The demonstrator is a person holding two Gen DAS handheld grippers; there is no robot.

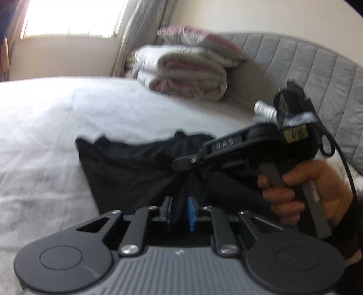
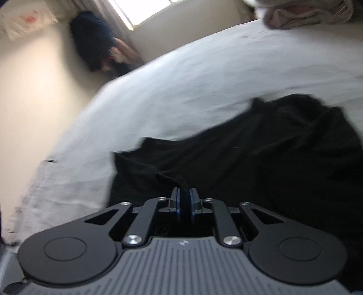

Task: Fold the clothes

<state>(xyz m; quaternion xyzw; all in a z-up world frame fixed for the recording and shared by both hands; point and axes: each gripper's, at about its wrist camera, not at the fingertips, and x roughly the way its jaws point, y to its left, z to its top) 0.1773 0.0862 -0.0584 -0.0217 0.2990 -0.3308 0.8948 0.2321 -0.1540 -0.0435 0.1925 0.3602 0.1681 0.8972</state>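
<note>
A black garment lies crumpled on a white bed. In the left wrist view my left gripper is shut on a bunched fold of that black cloth between its blue pads. The right gripper, held by a hand, reaches in from the right with its tip on the same garment. Seen from the right wrist, the right gripper is shut on a pinched ridge of the black garment, which spreads to the right over the white bed.
A stack of folded pink and white bedding sits at the head of the bed against a grey padded headboard. A bright window and a beige wall stand behind. A dark bundle hangs by the wall past the bed's edge.
</note>
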